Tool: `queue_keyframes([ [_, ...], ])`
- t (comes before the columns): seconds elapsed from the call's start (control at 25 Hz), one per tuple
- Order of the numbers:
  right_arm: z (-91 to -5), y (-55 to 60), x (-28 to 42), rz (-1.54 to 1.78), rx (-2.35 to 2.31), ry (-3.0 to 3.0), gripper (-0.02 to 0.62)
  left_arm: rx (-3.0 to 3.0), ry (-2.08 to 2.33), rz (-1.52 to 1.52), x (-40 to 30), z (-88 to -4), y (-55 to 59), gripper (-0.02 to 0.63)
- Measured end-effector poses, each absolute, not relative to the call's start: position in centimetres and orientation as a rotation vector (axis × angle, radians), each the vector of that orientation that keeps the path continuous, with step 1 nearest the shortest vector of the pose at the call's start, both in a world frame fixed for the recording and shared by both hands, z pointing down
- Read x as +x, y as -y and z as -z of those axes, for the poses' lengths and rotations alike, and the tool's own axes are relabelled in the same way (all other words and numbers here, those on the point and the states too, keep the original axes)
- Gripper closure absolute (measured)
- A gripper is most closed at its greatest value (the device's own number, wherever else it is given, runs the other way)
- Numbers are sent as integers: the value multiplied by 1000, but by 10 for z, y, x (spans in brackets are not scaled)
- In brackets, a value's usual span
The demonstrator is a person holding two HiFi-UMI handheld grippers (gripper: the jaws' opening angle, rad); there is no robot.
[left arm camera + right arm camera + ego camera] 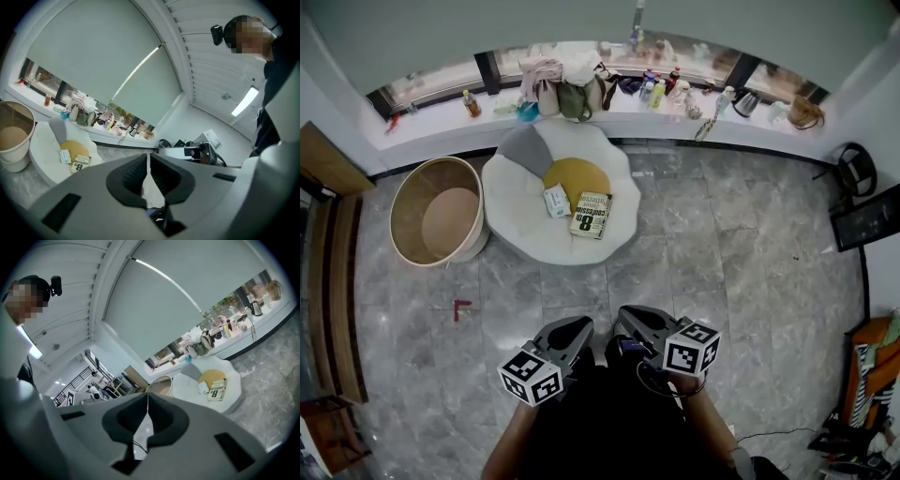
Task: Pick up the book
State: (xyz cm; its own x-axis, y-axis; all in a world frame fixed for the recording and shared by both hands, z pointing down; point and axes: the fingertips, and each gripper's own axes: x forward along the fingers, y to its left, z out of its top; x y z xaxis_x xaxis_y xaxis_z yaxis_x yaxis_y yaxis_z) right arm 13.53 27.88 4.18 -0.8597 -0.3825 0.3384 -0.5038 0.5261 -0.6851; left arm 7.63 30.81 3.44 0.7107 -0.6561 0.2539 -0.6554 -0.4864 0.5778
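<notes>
Book with a pale cover and bold black print (592,215) is what we see lying flat on the right front part of the big floor cushion, well apart from both claws and held by neither.

Grey marble-tile floor (722,253) takes up most of the room we look down on. A broad bare stretch of it lies between us and the cushion's front edge. A long white window sill (441,127) curves along the far wall, crowded with bags (572,94) and bottles.

A white scalloped floor cushion (516,206) sits below the sill. A round wooden tub (408,206) stands just beside its left edge.

Our left gripper (581,324) and right gripper (628,315) hang side by side near the bottom of the head view, tilted a little downward. In each gripper view the jaws meet in a thin line, closed on nothing.

A round mustard-yellow pad (577,176) lies on the white cushion. The book's far end overlaps its lower edge, and the book's near end lies close to the cushion's front rim. A grey pillow (525,148) rests at the cushion's back. A small white box (556,201) sits just left of the book. A red L-shaped mark (461,307) is on the floor left of us.
</notes>
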Motion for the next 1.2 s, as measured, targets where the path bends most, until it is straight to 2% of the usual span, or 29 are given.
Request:
queue_keyframes([
  [0.56,-56,-301,94,-996,885,2559,577,2394,1015,-213,29,-46,-335,591],
  [1.0,-70,-302,92,-1220,915,2495,578,2377,1002,-256,4,-60,-321,592],
  [1.2,-78,-287,92,-1153,869,2458,578,2345,1022,-265,7,-64,-304,592],
])
